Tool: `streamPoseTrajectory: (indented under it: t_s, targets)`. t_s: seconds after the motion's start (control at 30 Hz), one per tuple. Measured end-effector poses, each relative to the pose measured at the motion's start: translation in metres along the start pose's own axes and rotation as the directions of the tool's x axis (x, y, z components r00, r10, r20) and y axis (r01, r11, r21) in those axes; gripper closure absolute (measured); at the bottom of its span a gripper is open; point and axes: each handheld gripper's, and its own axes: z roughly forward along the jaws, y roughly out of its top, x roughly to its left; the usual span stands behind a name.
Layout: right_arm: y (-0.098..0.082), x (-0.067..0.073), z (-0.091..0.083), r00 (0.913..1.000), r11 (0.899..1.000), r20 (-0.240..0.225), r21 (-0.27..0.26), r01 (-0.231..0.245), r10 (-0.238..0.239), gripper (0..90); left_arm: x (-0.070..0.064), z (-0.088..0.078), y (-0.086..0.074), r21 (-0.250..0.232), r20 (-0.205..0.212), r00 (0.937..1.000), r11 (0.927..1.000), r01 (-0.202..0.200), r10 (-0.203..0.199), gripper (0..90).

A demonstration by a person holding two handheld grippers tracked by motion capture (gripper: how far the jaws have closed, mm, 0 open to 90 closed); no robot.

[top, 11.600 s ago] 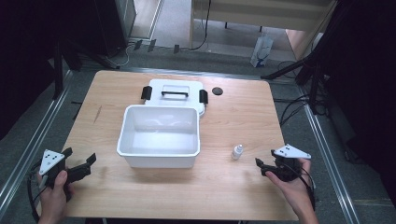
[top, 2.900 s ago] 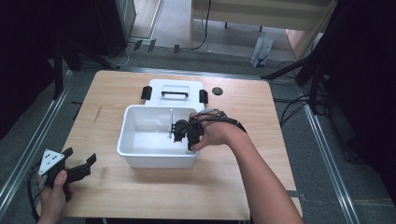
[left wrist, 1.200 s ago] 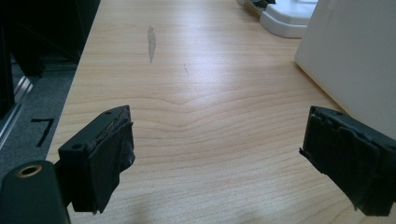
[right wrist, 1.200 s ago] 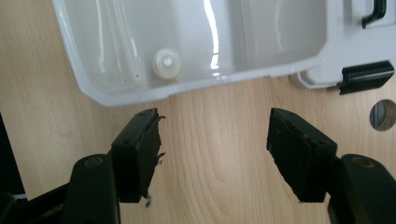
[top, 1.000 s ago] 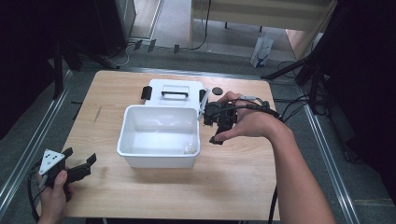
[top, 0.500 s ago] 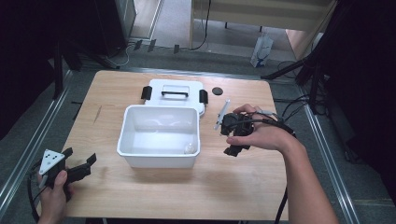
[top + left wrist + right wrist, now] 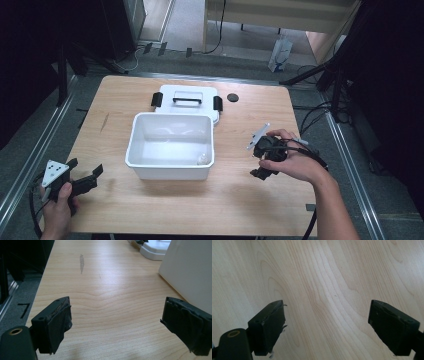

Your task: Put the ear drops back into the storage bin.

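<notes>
Looking down from the high view, a white bin sits mid-table with its lid lying flat just behind its far rim. A small bottle rests on the floor of the bin, in the near right corner. The right gripper hangs over bare wood to the right of the bin, apart from it. Its jaws have just been opening and nothing is between them. The left gripper waits at the near left corner of the table, jaws spread and empty, well away from the bin.

From the left gripper view, the left gripper points level along the wood between wide-apart pads. The bin's white wall stands ahead on the right, and a corner of the lid lies beyond it.

From the right gripper view, the right gripper faces straight down at plain wood grain, jaws wide and holding nothing.

With the bottle already inside, fitting the lid seems the likely next job. The lid lies beyond and to the left of the right gripper, its long side running across the table, parallel to the bin's. The right hand is clearly the nearer of the two.
</notes>
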Motion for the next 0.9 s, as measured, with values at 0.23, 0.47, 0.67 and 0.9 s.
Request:
streamPoseTrajectory:
  t_s: [0.23, 0.47, 0.67, 0.9]
  targets:
    - [-0.024, 0.004, 0.009, 0.9983, 0.996, 0.013, -0.069, -0.055, 0.056, 14.0, 0.000, 0.000, 0.000, 0.000, -0.001, 1.0000, 1.0000, -0.001, 0.001, 9.6]
    - [-0.054, 0.015, 0.015, 0.9856, 0.960, 0.059, -0.241, -0.140, 0.159, 16.5, 0.000, 0.000, 0.000, 0.004, 0.000, 1.0000, 1.0000, -0.005, 0.005, 9.6]
    - [-0.084, 0.026, 0.029, 0.9653, 0.903, 0.047, -0.368, -0.223, 0.257, 17.7, -0.001, 0.000, 0.000, 0.001, -0.004, 1.0000, 1.0000, -0.006, 0.006, 9.6]
    - [-0.107, 0.032, 0.036, 0.9303, 0.822, 0.055, -0.489, -0.292, 0.363, 19.0, -0.001, 0.000, 0.000, 0.001, -0.007, 1.0000, 1.0000, -0.004, 0.004, 9.6]
